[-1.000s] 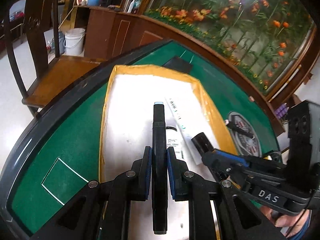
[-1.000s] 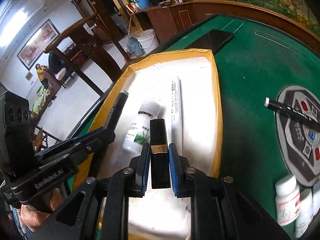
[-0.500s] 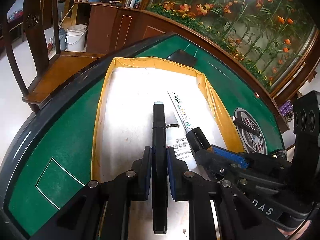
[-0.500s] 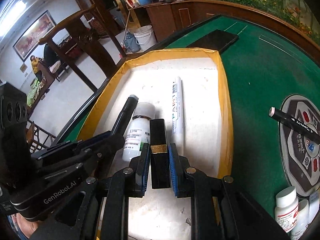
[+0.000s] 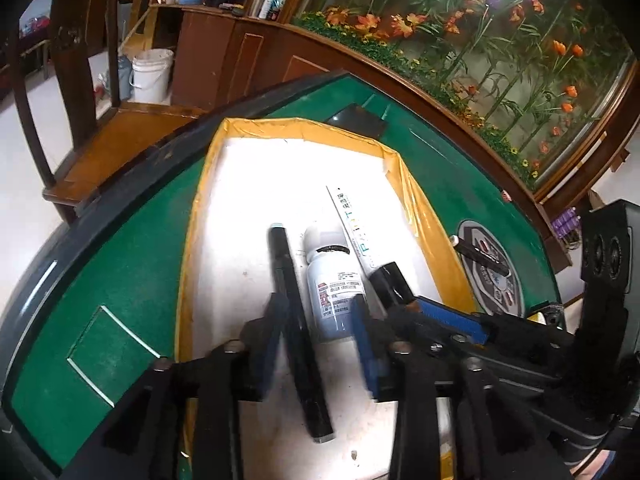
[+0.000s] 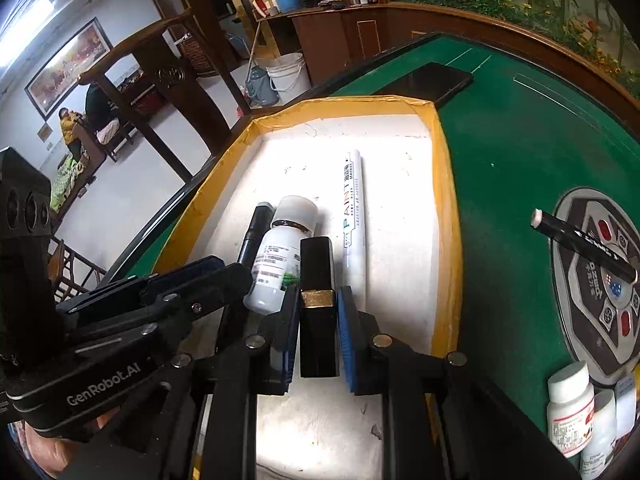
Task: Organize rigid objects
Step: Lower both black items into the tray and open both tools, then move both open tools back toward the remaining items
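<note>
A white tray with a yellow rim [image 5: 200, 208] [image 6: 444, 200] lies on the green table. Inside it are a white bottle [image 5: 334, 284] [image 6: 280, 256], a white paint marker [image 5: 352, 228] [image 6: 354, 216] and a black marker [image 5: 296, 320] [image 6: 254, 236]. My left gripper [image 5: 320, 340] [image 6: 208, 268] hangs low over the tray, its jaws opening. The black marker rests loose on the tray floor between them, next to the bottle. My right gripper [image 6: 318, 320] [image 5: 420, 308] is shut on a black tube with a gold band [image 6: 318, 308] [image 5: 390, 280], held between the bottle and the paint marker.
A second black marker [image 6: 580, 244] [image 5: 480, 256] rests on a round grey disc [image 6: 600, 320] right of the tray. White bottles [image 6: 570, 404] stand at the near right. A black slab [image 6: 436, 80] lies beyond the tray. A wooden chair [image 5: 80, 80] stands past the table's left edge.
The left jaws have parted and the black marker they held now lies tilted on the tray floor beside the bottle. The right gripper still holds the black tube.
</note>
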Demonstrator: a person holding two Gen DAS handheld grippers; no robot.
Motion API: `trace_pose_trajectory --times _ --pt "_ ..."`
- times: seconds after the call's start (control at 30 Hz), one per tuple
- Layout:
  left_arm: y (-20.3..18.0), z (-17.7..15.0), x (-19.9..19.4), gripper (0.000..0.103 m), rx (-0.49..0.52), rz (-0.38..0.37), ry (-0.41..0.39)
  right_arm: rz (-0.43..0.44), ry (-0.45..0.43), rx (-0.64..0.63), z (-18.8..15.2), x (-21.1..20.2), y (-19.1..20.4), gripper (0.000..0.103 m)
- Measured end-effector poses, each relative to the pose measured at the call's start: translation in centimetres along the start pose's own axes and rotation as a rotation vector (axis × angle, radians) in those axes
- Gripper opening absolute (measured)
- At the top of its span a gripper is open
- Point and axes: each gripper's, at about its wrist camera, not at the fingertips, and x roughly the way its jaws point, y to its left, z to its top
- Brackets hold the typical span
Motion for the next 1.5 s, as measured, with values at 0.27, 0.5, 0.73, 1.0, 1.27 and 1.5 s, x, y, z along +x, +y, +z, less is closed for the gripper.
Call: trace_pose_trajectory --times 0.27,0.5,0.73,1.0,1.27,1.5 --pt "-0.3 -1.2 -1.1 0.056 -0.006 -0.044 -0.033 0.062 -0.038 0.051 -1.1 -2.1 -1.6 0.019" --pt "-1.6 -2.3 -2.8 0.056 0.035 -0.062 -0.068 0.117 -0.092 0.064 -2.0 -4.6 -2.1 0.02" --pt "-3.7 -3.8 -5.0 0.056 0.139 -0.081 -0.107 0.174 -0.156 0.077 -4.2 -7.8 -3.3 0.024" --pt "-7.1 -7.1 -7.8 0.065 0.304 -0.129 -0.15 0.201 -0.207 0.129 -8.1 -11.2 -7.2 0.027" --pt "-10.9 -13.0 -9.3 0.068 0.58 -0.275 -0.083 0.13 -0.242 0.188 -14.3 -13.9 -12.0 0.027" --pt "-14.6 -20.0 -10.1 0.069 0.975 -0.385 0.039 0.102 -0.267 0.277 -18.4 -16.2 -16.1 0.028"
